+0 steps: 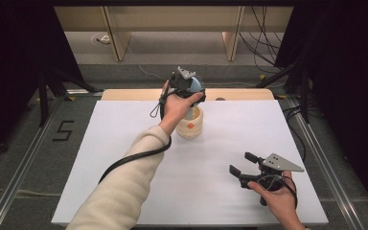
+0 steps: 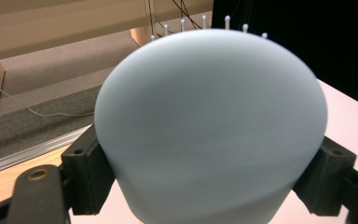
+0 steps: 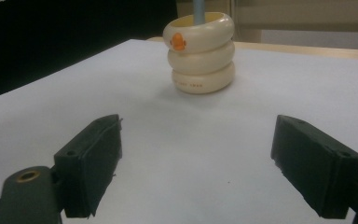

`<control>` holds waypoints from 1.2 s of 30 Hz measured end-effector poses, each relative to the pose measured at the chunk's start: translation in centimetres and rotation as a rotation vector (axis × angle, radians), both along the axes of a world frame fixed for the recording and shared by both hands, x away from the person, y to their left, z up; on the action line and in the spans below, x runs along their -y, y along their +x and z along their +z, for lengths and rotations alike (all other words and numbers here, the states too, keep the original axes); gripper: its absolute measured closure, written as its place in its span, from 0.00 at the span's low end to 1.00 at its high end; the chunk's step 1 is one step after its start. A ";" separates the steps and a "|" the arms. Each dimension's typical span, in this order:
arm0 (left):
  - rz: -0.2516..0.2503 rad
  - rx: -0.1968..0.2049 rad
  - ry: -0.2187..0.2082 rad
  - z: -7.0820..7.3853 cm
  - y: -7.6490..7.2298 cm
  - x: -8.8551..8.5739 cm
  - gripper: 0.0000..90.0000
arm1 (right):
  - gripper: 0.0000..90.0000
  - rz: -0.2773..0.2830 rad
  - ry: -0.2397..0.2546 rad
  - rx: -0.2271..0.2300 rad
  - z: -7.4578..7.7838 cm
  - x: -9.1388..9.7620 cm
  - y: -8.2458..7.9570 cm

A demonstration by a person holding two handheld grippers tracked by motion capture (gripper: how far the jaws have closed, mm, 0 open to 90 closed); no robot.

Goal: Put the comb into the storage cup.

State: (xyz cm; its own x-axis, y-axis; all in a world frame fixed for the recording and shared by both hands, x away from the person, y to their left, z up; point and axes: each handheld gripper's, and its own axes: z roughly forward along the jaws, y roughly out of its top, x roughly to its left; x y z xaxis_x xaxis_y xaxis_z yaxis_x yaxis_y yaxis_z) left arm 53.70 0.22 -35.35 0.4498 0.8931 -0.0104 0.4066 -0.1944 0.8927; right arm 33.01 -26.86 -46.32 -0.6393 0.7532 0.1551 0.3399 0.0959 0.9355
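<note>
The pale blue brush (image 1: 195, 85), clamped in the left gripper (image 1: 188, 87) at upper centre, is held directly above the cream holder (image 1: 190, 123) (handle vertical inside it), while the right gripper (image 1: 243, 164), jaws apart, is lower right.

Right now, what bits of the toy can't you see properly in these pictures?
- Pale blue dome: left gripper view, bottom cut off by the frame edge, surface blurred from closeness.
- Blue post: right gripper view, top cut off by the edge; its lower part is hidden inside the cream ring stack.
- Ring stack: high view, partly hidden behind the left hand.
</note>
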 end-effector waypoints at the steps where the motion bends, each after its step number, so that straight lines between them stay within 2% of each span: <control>1: 0.000 0.000 0.001 0.0 0.0 0.0 0.21 | 0.19 0.000 0.000 0.000 0.0 0.0 0.0; 36: 0.008 -0.023 0.024 -1.0 0.1 0.1 0.21 | 0.19 0.000 -0.004 -0.001 0.0 0.0 0.0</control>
State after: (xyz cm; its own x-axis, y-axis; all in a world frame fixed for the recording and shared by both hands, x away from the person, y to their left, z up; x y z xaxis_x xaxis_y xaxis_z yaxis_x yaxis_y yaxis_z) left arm 53.78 0.14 -36.37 0.4422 0.8969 0.0012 0.4283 -0.2124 0.8783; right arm 32.99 -26.86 -46.30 -0.6387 0.7540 0.1532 0.3413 0.0991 0.9347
